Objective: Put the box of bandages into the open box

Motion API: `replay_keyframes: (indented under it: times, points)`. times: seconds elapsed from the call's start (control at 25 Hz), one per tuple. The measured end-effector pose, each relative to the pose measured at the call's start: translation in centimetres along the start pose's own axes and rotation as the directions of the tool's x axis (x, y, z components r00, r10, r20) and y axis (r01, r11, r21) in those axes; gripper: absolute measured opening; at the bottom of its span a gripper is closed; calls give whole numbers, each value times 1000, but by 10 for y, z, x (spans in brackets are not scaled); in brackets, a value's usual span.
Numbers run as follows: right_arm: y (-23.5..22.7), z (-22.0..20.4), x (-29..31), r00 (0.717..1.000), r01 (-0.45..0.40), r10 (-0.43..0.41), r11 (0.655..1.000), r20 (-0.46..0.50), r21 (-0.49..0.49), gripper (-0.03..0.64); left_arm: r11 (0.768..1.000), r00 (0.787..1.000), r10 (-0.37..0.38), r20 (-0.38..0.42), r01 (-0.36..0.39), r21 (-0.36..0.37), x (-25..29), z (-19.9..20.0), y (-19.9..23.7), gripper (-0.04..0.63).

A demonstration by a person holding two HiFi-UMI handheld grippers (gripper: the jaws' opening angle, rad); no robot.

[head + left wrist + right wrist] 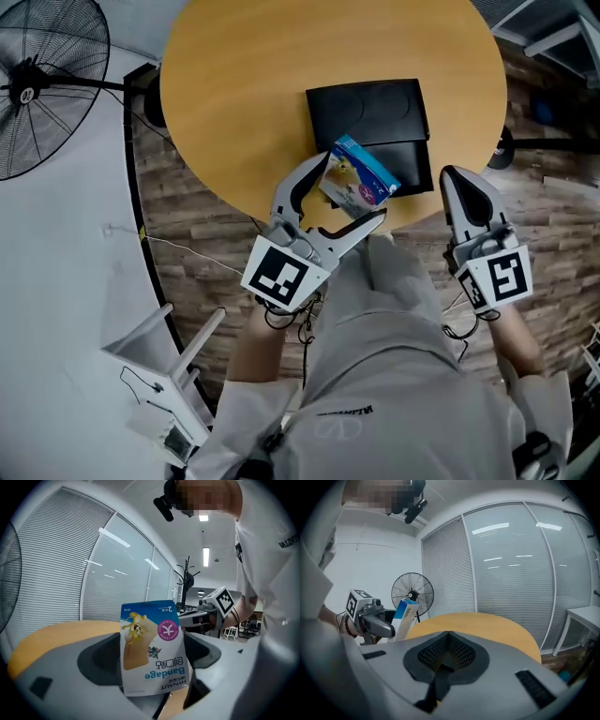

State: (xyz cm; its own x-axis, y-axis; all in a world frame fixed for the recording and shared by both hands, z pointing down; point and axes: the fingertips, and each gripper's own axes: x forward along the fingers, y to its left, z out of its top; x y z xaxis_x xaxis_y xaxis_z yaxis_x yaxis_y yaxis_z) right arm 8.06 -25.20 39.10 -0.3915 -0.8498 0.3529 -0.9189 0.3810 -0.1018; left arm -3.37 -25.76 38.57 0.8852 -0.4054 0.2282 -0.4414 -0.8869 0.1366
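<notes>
While the left gripper (352, 187) is clamping the bandage box (359, 176), it is holding it tilted above the open box's (367, 112) near edge on the table (244, 84). Step: carrying over. Next, likely: lowering inside, then releasing. Right gripper (459, 178): jaws together, empty, hanging apart.

The person wears a pale grey-white top (394, 375) with small dark lettering and an outlined logo on the chest. Each hand carries a light grey moulded plastic claw, the left claw (354, 187) and the right claw (453, 174), black-lined inside the jaws. Each ends in a white marker cube (278, 273) printed with black squares. Thin black cables (286, 323) loop beneath the cubes.
</notes>
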Motion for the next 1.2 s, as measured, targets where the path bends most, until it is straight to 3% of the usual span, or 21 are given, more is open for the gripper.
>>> replay_keyframes:
  times: [0.16,0.44,0.72,0.84,1.04,1.2]
  points:
    - [6,-22,13,999,-32,32,999,-25,7,17,997,999,-17,-48,20,77,6,-21,-1,426]
    - [10,-51,28,996,-64,65,998,-58,27,17,989,991,-30,-134,49,141,16,-45,-3,426]
    - [-2,-66,39,994,-72,75,997,-85,42,17,970,956,-56,-288,121,213,40,-73,-5,426]
    - [-12,-74,45,991,-71,75,997,-111,39,17,959,930,-71,-362,163,230,54,-87,-2,426]
    - [-15,-92,55,981,-71,76,997,-181,35,17,924,870,-86,-485,253,289,63,-117,-1,426]
    - [-15,-106,59,970,-69,79,996,-230,50,17,900,803,-93,-588,321,295,67,-138,-2,426]
